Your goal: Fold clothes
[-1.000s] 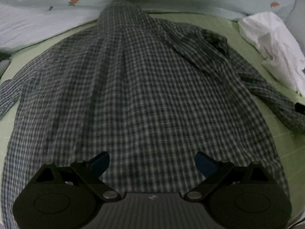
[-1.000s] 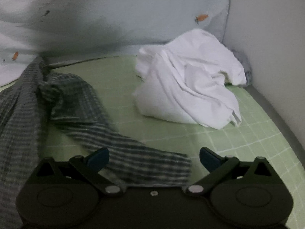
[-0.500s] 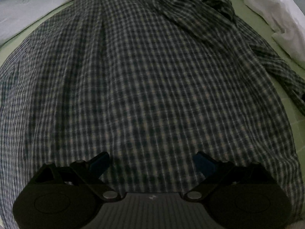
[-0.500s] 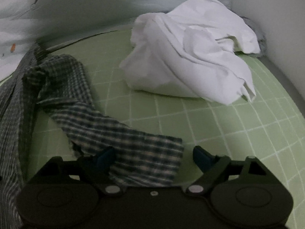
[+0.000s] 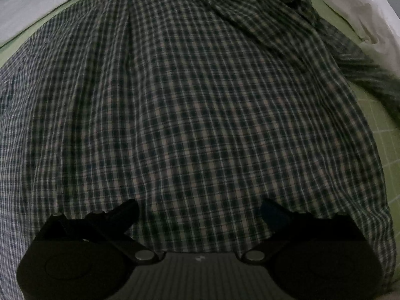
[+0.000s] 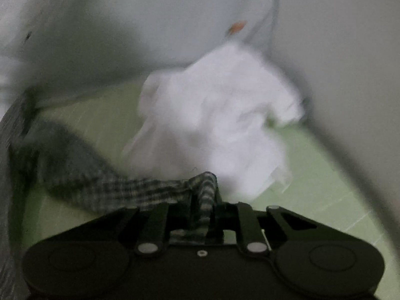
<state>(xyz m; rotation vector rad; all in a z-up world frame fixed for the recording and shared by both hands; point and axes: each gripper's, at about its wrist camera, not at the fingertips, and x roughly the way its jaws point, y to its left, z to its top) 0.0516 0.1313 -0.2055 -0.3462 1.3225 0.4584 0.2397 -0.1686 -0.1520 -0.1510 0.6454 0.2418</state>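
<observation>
Sprawling across a green grid mat, a dark plaid shirt fills nearly all of the left wrist view, its body spread flat and one sleeve trailing off toward the mat's right side. Low over the shirt's near hem, the left hand-held gripper hangs with its fingers spread wide, nothing between them; whether they touch the cloth cannot be told. A crumpled white garment shows only as a sliver beyond the sleeve in this view. The right wrist view, blurred, shows what the left cannot: the right hand-held gripper is clenched on the end of the sleeve, a bunch of plaid cloth pinched upright between its closed fingers while the rest of the sleeve runs back leftward to the shirt's body at the frame's edge. Here the white garment appears whole, heaped on the mat just beyond the gripped sleeve end, near a pale wall and a light printed fabric behind it.
</observation>
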